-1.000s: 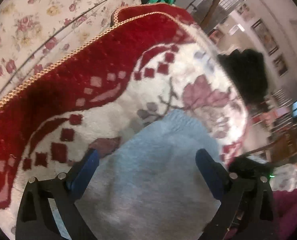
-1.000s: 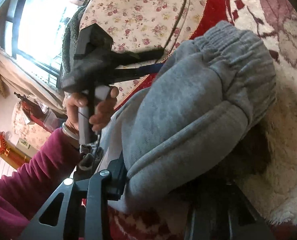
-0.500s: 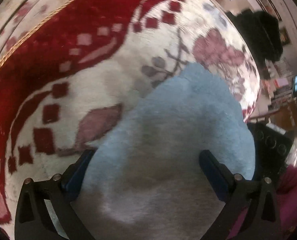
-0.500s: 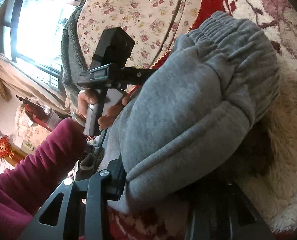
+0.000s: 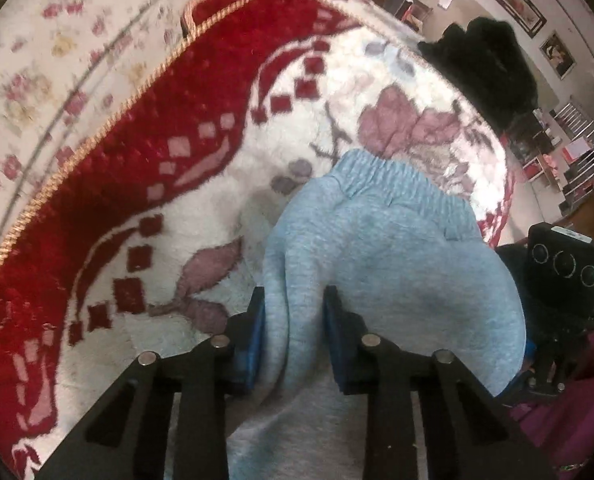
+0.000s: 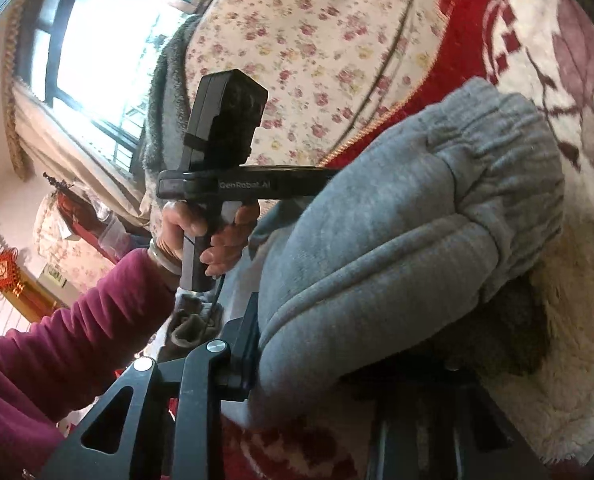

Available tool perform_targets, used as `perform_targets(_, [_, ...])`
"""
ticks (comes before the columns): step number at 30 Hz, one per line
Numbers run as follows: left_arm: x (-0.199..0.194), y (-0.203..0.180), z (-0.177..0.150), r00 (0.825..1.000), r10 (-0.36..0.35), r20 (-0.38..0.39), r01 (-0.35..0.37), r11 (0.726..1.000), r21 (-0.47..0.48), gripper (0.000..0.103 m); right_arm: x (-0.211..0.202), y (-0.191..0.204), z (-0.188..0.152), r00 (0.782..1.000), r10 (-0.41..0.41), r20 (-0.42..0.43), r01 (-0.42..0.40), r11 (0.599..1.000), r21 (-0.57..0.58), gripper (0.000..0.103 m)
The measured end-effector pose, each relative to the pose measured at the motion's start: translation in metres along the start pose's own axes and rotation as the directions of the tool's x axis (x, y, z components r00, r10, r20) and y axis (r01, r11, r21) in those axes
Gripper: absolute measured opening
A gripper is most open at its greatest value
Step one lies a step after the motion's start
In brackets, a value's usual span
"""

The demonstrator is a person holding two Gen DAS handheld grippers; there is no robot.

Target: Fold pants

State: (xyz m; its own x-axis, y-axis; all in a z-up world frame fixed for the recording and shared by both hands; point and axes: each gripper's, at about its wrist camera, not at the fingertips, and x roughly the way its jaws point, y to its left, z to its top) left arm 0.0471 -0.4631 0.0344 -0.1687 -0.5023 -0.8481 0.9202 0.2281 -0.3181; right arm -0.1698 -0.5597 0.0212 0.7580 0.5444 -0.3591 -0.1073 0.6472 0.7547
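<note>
Grey sweatpants (image 5: 377, 264) lie bunched on a red and white fleece blanket (image 5: 201, 184), elastic waistband (image 5: 397, 184) at the far end. My left gripper (image 5: 293, 336) is shut on a fold of the grey fabric near the close edge. In the right wrist view the pants (image 6: 397, 240) are a thick folded roll. My right gripper (image 6: 329, 364) is shut on the roll's near end; its right finger is hidden under the fabric. The left gripper's body (image 6: 225, 152) shows there, held in a hand.
A floral-print cushion (image 5: 57, 40) runs along the blanket's far left edge. A black fuzzy garment (image 5: 485, 68) lies at the blanket's far right. The right gripper's camera housing (image 5: 565, 272) sits at the pants' right side. A maroon sleeve (image 6: 57, 340) fills the lower left.
My left gripper went from wide open over the pants to shut on a fold of grey fabric. The right gripper kept its hold on the roll.
</note>
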Motion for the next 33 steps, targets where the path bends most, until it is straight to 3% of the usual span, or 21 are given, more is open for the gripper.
perform_targets(7, [-0.065,-0.007,-0.003,0.991,0.038,0.126,-0.035,0.999,-0.027,0.026,-0.001,0.043,0.021,0.999,0.041,0.034,-0.037,0.993,-0.112,0.032])
perform_targets(13, [-0.142,-0.015,-0.027,0.963,0.108,0.246,-0.097,0.994,-0.057,0.026,0.007,0.100,0.036,0.994,0.103,0.028,-0.094,0.968,-0.233,0.032])
perform_targets(16, [-0.185,-0.017,-0.051,0.939,0.141,0.313,-0.119,0.989,-0.088,0.026,0.019,0.139,0.041,0.990,0.144,0.001,-0.136,0.941,-0.310,0.031])
perform_targets(20, [-0.239,-0.017,-0.094,0.895,0.186,0.405,-0.140,0.980,-0.142,0.026,0.043,0.191,0.039,0.982,0.178,-0.059,-0.187,0.893,-0.410,0.031])
perform_targets(25, [-0.285,-0.003,-0.172,0.839,0.276,0.469,-0.161,0.949,-0.270,0.026,0.090,0.249,0.016,0.973,0.167,-0.157,-0.225,0.830,-0.510,0.031])
perform_targets(26, [-0.291,0.002,-0.190,0.816,0.325,0.478,-0.187,0.931,-0.313,0.025,0.102,0.259,0.009,0.971,0.158,-0.181,-0.231,0.819,-0.525,0.031])
perform_targets(29, [-0.306,0.016,-0.248,0.780,0.436,0.449,-0.235,0.869,-0.435,0.024,0.142,0.283,-0.020,0.964,0.101,-0.247,-0.231,0.778,-0.584,0.031])
perform_targets(32, [-0.317,0.038,-0.314,0.746,0.540,0.389,-0.245,0.766,-0.594,0.024,0.185,0.299,-0.054,0.947,0.039,-0.318,-0.243,0.733,-0.635,0.031])
perform_targets(33, [-0.320,0.043,-0.343,0.725,0.601,0.336,-0.273,0.700,-0.660,0.024,0.194,0.301,-0.062,0.942,0.024,-0.336,-0.248,0.723,-0.645,0.031])
